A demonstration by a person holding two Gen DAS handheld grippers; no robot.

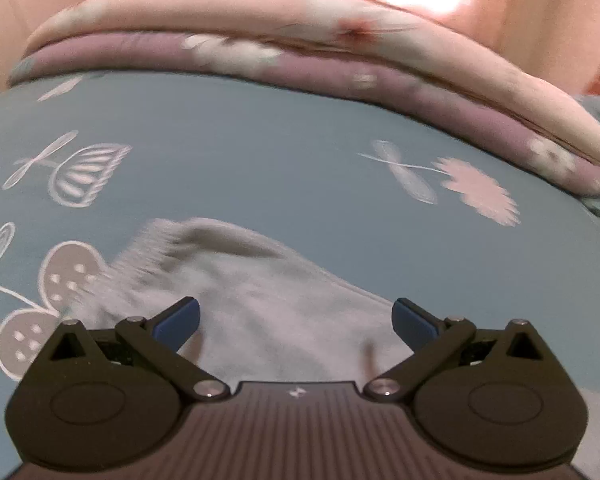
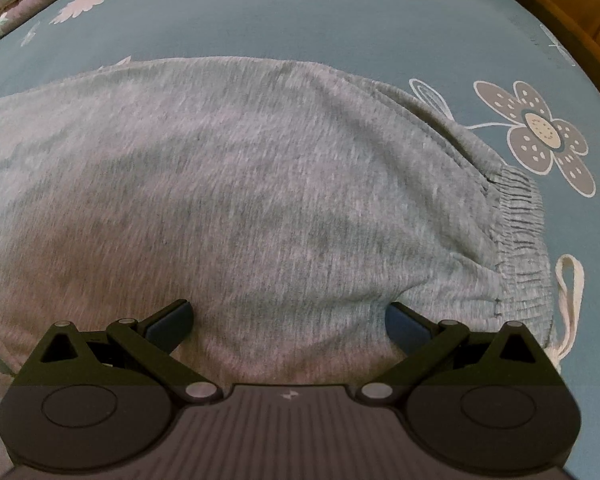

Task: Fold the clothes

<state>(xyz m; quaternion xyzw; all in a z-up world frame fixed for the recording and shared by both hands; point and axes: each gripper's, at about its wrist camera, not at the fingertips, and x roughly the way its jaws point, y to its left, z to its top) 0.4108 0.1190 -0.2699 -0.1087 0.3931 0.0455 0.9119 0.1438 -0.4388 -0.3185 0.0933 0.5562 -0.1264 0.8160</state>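
Observation:
Grey sweatpants (image 2: 228, 184) lie spread on a blue flowered bedsheet (image 2: 340, 20). Their elastic waistband (image 2: 516, 232) is bunched at the right, with a white drawstring (image 2: 568, 300) trailing beside it. My right gripper (image 2: 288, 320) is open just above the grey fabric near the waistband, nothing between its blue pads. In the left wrist view a ribbed cuff (image 1: 148, 252) of the grey sweatpants (image 1: 268, 312) points up and left. My left gripper (image 1: 296, 320) hangs open over that leg, holding nothing.
A folded pink and mauve floral quilt (image 1: 300, 56) lies across the far side of the bedsheet (image 1: 260, 152). A wooden bed frame edge (image 2: 580, 20) shows at the upper right of the right wrist view.

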